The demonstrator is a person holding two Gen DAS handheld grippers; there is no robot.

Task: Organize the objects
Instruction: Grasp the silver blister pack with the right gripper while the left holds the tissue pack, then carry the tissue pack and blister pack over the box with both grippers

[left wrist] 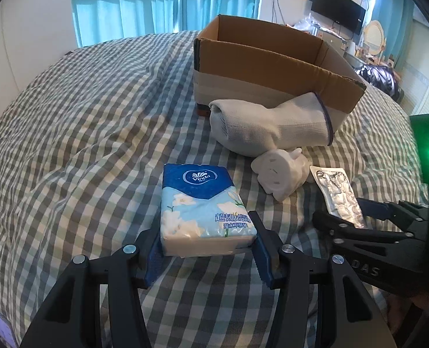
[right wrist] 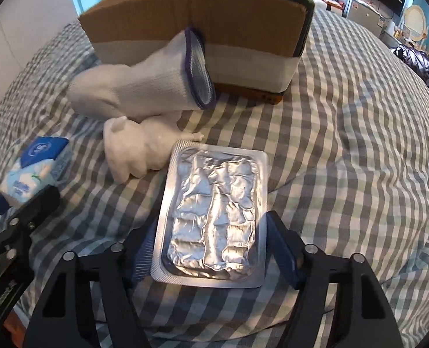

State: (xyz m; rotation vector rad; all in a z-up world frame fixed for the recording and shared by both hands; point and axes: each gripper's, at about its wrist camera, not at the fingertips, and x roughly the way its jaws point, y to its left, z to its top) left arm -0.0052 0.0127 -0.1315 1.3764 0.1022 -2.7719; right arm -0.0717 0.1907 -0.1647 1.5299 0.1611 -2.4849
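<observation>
On the checked bed, my left gripper [left wrist: 205, 249] is shut on a blue Vinda tissue pack [left wrist: 204, 208], its pads against both sides of the pack's near end. My right gripper [right wrist: 211, 249] is shut on a silver foil blister pack [right wrist: 214, 217], fingers on both long edges. The blister pack also shows in the left wrist view [left wrist: 337, 194], and the tissue pack in the right wrist view [right wrist: 34, 171]. A white glove [left wrist: 272, 127] and a white animal figurine [left wrist: 281, 174] lie in front of an open cardboard box [left wrist: 272, 66].
The box [right wrist: 203, 23] stands at the far middle of the bed with the glove [right wrist: 145, 87] leaning on its front wall. The figurine [right wrist: 139, 148] lies between the two packs. Blue curtains, a wall TV [left wrist: 337, 7] and clutter stand beyond the bed.
</observation>
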